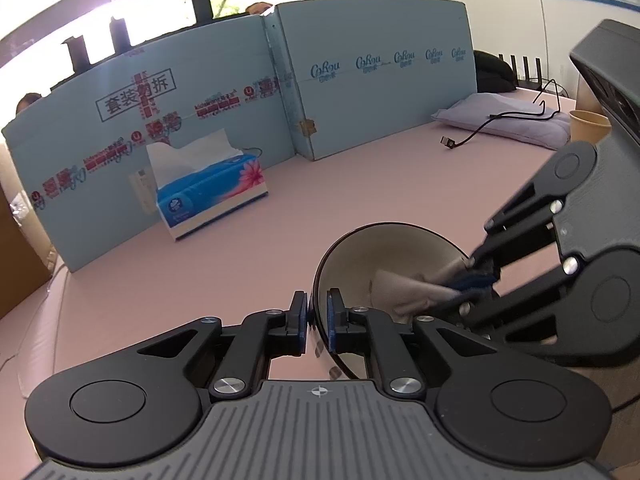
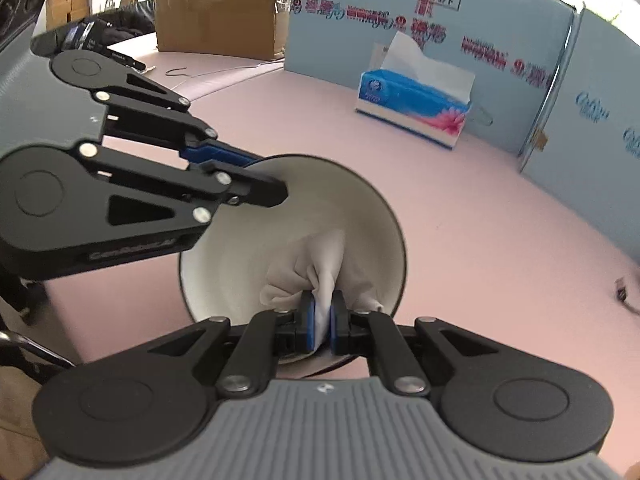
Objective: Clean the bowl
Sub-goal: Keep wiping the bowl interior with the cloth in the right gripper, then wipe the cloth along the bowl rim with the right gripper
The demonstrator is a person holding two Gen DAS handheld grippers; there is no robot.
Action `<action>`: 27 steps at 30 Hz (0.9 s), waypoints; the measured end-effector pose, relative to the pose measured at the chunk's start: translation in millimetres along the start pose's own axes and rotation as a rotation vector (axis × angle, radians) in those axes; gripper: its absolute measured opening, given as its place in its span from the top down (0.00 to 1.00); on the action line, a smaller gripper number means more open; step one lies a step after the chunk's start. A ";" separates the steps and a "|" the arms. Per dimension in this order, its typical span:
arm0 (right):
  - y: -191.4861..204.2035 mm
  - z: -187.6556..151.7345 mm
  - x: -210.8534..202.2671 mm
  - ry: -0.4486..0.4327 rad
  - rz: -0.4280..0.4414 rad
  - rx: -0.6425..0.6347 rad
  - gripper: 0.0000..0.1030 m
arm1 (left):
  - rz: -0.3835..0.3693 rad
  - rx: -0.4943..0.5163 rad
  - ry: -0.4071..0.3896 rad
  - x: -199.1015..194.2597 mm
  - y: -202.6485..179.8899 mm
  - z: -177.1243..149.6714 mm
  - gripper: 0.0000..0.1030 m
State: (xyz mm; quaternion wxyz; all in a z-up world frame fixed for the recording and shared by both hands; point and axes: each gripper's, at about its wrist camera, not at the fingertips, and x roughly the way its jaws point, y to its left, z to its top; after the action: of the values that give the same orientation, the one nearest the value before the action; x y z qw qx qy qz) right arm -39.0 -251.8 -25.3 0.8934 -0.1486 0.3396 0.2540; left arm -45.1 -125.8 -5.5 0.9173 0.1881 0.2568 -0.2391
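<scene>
— Right wrist view: one bowl, tipped up on the pink table. What's in it?

— One white tissue. The right gripper pinches it tight inside the bowl.

— And the left gripper?

— It squeezes the bowl's rim. Behind the bowl stands one tissue box, one tissue poking out.

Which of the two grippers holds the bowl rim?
The left gripper pinches the bowl rim; the right gripper holds a white tissue inside it.
</scene>
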 end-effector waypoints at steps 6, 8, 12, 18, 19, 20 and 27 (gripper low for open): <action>0.2 7.2 1.7 -0.015 -0.053 -0.072 0.93 | -0.008 -0.005 -0.004 0.9 2.1 -1.5 0.87; -1.2 12.7 -0.4 -0.030 -0.068 -0.088 0.93 | -0.012 -0.005 -0.006 1.1 2.8 -1.7 0.87; -1.6 20.0 -3.9 -0.042 -0.079 -0.122 0.93 | -0.017 -0.007 -0.008 1.7 4.8 -2.4 0.87; -2.2 8.7 -3.7 -0.001 -0.081 -0.131 0.93 | -0.029 -0.009 -0.014 2.3 6.4 -3.0 0.87; -1.2 7.6 -4.4 0.006 -0.081 -0.131 0.93 | -0.032 -0.008 -0.016 2.1 6.3 -2.9 0.86; -0.1 6.5 -5.1 0.012 -0.081 -0.130 0.93 | -0.035 -0.008 -0.018 2.0 6.4 -2.8 0.86; 6.3 -0.5 -9.0 0.056 -0.015 -0.091 0.93 | -0.042 -0.008 -0.017 2.6 7.6 -3.4 0.86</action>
State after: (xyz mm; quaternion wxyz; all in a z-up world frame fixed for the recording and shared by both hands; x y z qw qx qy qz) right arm -48.5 -250.0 -20.1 0.8777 -0.1987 0.3515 0.2581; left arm -40.3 -119.0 -8.0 0.9151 0.1769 0.2536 -0.2589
